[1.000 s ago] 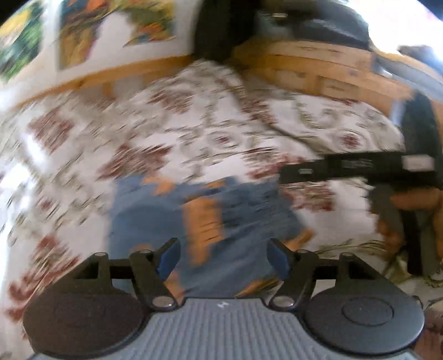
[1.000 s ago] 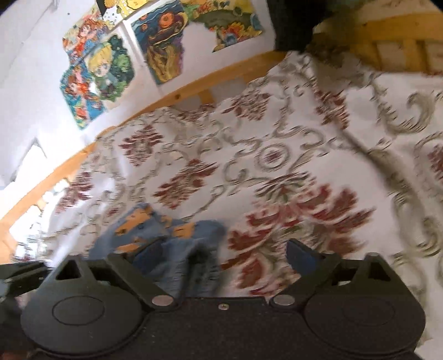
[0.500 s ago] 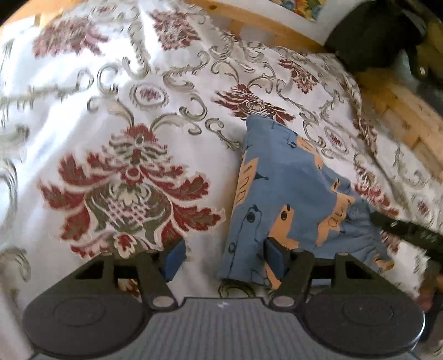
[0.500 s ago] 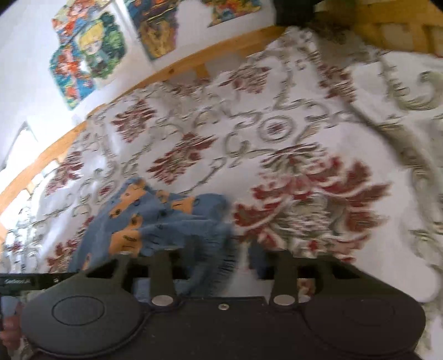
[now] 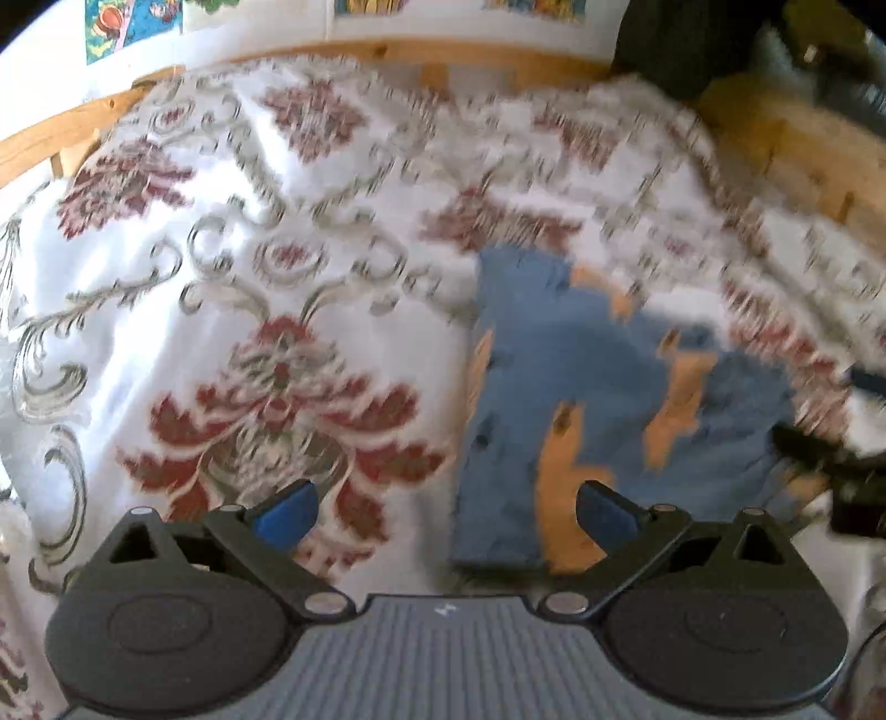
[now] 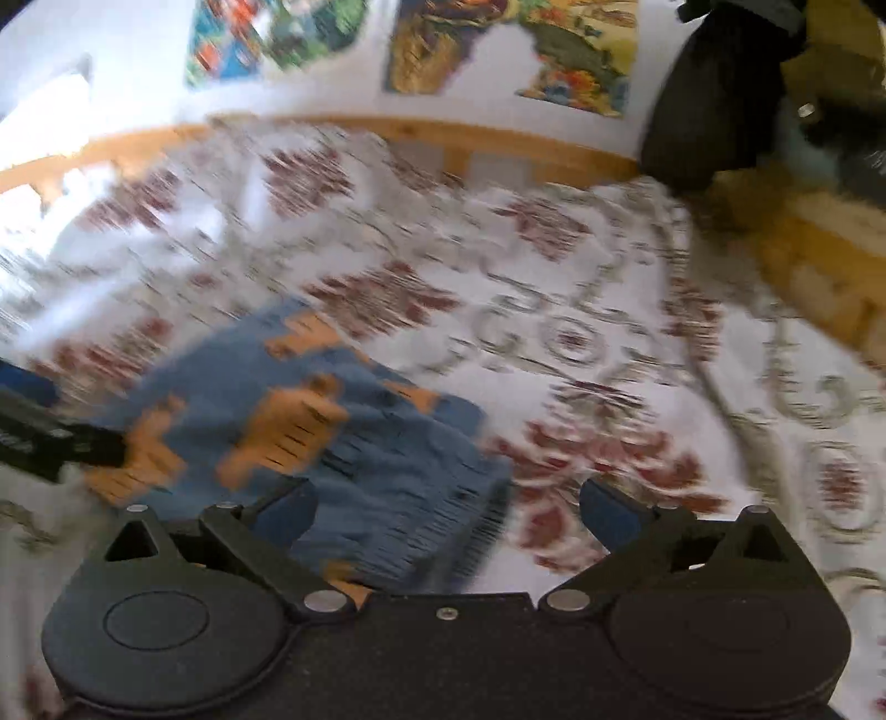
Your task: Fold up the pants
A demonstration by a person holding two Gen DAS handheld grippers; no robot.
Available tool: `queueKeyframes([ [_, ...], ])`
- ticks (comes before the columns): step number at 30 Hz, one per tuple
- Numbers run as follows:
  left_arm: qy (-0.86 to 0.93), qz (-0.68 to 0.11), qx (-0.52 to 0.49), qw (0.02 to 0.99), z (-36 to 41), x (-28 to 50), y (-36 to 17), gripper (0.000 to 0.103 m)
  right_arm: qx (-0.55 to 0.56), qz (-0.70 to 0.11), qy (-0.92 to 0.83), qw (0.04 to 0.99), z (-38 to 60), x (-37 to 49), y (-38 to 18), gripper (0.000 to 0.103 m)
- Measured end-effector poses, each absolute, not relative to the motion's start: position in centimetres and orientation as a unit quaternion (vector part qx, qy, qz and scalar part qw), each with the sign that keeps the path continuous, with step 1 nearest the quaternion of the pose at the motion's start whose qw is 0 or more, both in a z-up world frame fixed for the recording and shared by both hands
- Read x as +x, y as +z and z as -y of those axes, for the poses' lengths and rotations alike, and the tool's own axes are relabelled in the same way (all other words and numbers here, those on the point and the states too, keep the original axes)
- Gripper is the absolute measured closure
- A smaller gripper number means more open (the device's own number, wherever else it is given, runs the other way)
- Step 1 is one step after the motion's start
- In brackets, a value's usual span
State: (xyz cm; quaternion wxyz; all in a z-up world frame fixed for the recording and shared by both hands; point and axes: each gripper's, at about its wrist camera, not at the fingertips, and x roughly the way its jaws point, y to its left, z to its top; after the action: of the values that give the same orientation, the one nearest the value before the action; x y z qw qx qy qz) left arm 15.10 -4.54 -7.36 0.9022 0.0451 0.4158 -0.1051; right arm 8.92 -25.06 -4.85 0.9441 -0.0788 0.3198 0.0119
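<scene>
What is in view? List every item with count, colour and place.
pants: one, blue with orange prints, lying folded on the bedspread, right of centre in the left wrist view.
bedspread: one, white with dark red floral pattern, covering the bed.
bed frame: one, light wood, along the far edge.
posters: several, multicoloured, on the white wall.
dark bag: one, black, far right corner.
left hand-held gripper: open, above the pants' near edge.
right hand-held gripper: open, over the pants' edge.

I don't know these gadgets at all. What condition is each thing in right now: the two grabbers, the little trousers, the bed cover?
Left gripper: jaws open, holding nothing.
Right gripper: jaws open, holding nothing.
Small blue pants with orange patches: folded into a compact bundle, lying on the bed.
White floral bedspread: spread out, slightly wrinkled.
</scene>
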Motion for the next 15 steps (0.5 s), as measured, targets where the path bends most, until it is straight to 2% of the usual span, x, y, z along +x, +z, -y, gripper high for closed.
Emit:
queueKeyframes([
  [5, -0.093, -0.458, -0.006, 0.884, 3.0, 15.8, -8.3, 0.001, -0.124, -0.331, -0.018, 0.935, 24.9, 8.1, -5.8, 0.001],
  [9, -0.094, -0.463, -0.013, 0.881, 2.6, 15.6, -8.2, 0.001, -0.135, -0.339, -0.015, 0.931, 24.9, 7.2, -6.3, 0.001],
  [15, -0.089, -0.465, -0.005, 0.881, 2.9, 15.6, -8.3, 0.001, -0.136, -0.299, -0.011, 0.944, 24.1, 7.1, -4.3, 0.001],
])
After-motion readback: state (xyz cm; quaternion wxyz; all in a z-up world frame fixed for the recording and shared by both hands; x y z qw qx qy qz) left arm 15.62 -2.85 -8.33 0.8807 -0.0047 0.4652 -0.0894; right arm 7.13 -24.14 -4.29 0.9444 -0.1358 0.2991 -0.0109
